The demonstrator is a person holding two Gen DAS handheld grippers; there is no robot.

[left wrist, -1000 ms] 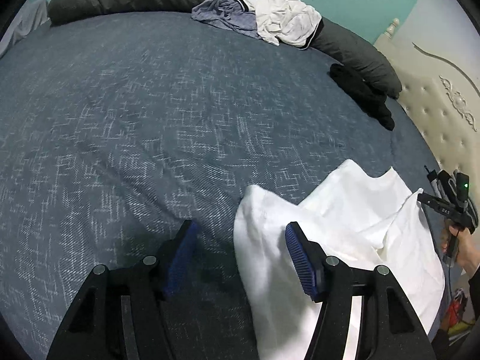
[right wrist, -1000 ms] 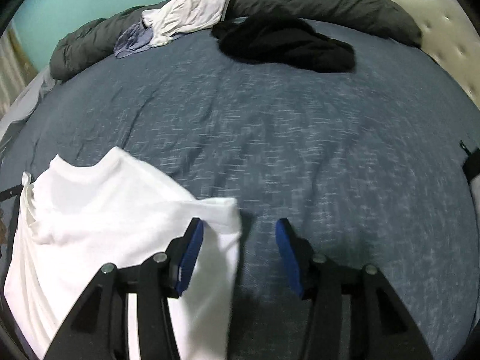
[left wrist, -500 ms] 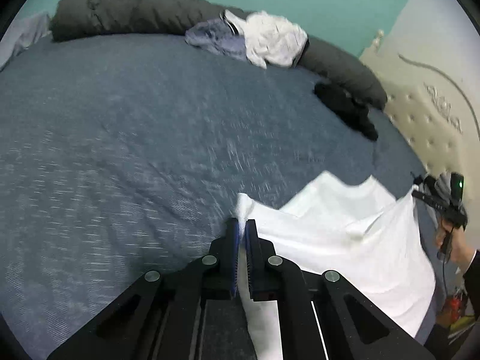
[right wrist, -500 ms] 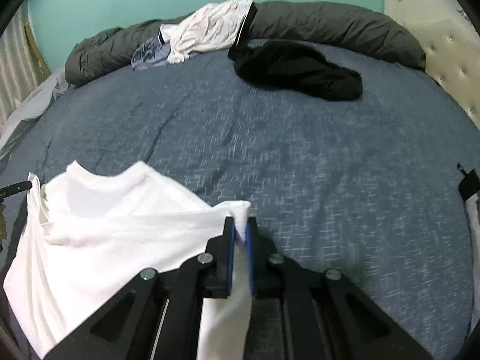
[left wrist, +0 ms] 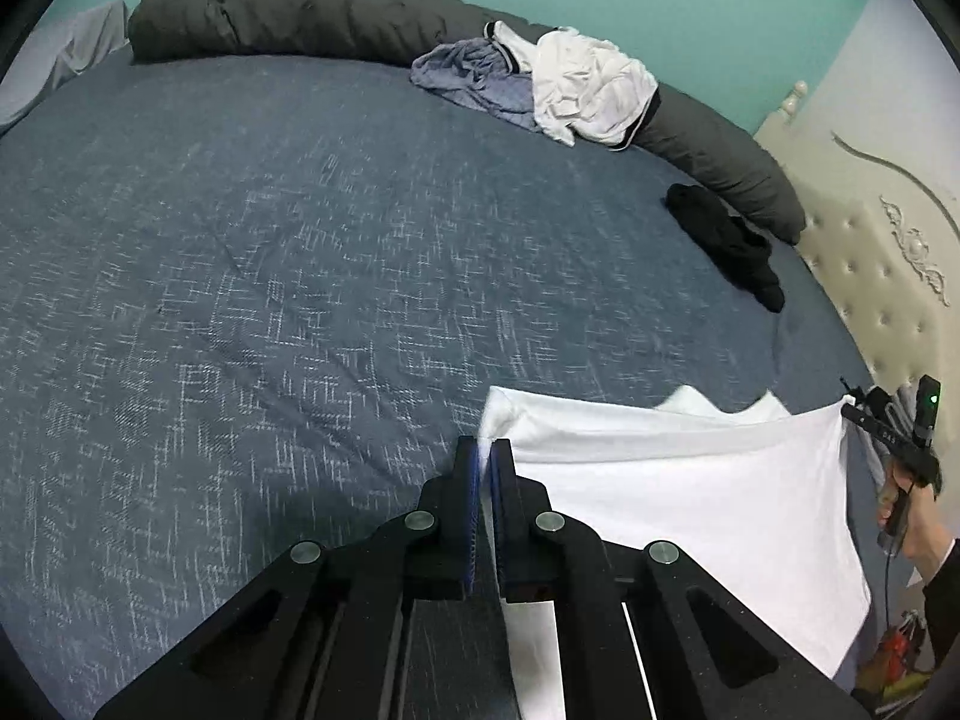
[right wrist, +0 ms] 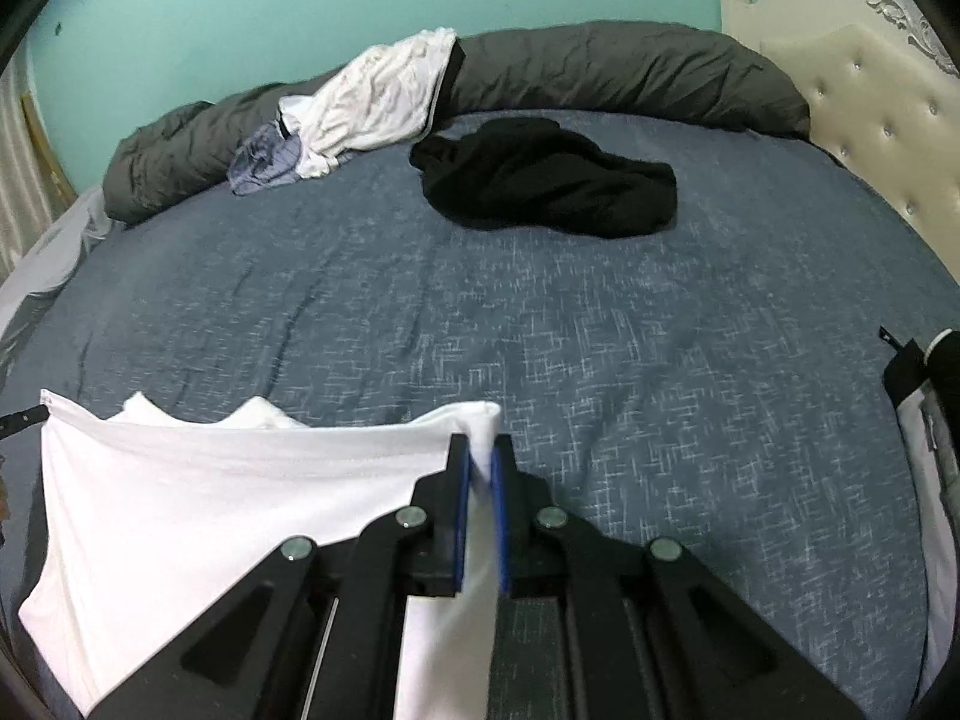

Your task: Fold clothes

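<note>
Now both tools, spread a second ago, pinch corners: left tool [left wrist: 485, 450] and right tool [right wrist: 480, 450] hold white shirt [left wrist: 690, 480] taut (fold edge lifted) above bed [left wrist: 300, 270].

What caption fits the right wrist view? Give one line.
Right gripper pinches a white T-shirt corner, lifting it above the blue bed.

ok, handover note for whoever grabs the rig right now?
Left gripper: shut on one corner of the white T-shirt.
Right gripper: shut on the opposite corner, with the edge stretched taut between them just above the bed.
Done: both corners gripped and lifted.
Left: carry that edge forward to make the fold, then set it down.
Waiting at the far side: black garment, crumpled white garment and blue-grey garment.
</note>
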